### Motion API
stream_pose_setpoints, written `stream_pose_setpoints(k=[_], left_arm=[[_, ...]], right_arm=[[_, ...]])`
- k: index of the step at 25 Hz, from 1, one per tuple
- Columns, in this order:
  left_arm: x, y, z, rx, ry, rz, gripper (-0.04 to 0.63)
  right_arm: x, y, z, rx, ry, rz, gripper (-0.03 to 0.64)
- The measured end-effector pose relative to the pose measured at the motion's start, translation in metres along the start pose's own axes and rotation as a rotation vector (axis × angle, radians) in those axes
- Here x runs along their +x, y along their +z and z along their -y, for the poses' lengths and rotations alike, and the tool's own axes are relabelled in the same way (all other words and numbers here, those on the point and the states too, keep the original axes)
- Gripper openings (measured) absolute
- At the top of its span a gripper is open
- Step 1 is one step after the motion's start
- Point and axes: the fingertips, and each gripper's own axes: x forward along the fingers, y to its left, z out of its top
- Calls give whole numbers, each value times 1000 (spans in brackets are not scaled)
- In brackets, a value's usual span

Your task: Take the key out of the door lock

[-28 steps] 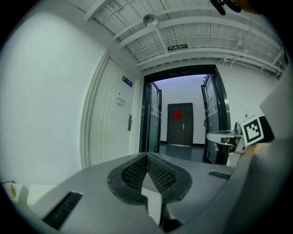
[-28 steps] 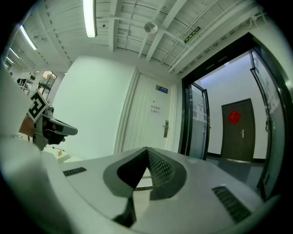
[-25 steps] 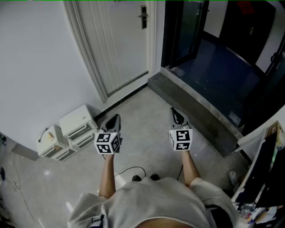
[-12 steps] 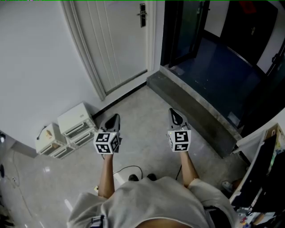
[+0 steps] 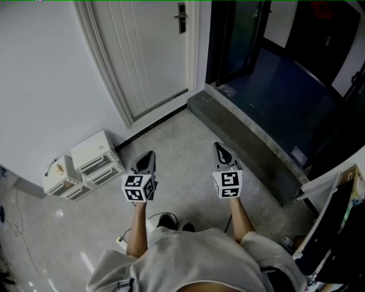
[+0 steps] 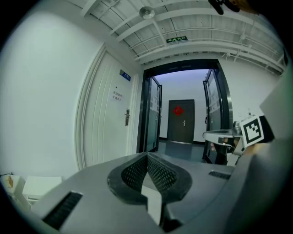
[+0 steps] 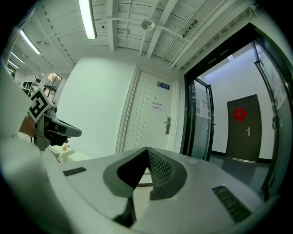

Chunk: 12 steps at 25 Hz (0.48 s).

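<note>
Left tool [image 5: 150, 154], right tool [image 5: 219, 146] shut, drawers [image 5: 94, 158] closed

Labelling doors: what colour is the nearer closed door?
White door; the head view shows it best.

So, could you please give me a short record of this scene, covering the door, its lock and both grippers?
Place: person standing back from the white door
Lock: lock plate on the door's right edge, far from both grippers
Key: too small to make out
Left gripper: jaws together, empty
Right gripper: jaws together, empty
By wall: white drawer units
Stage: lock not yet reached
</note>
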Motion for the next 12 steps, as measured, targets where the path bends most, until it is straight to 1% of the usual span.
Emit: stream_pose_setpoints(k=[7, 12], left_arm=[[24, 1, 3, 12, -14, -4, 18], [49, 4, -2, 20, -24, -2, 18]], right_arm=[[12, -10, 10, -1, 5, -9, 23], [34, -11, 20, -4, 4, -5, 23]])
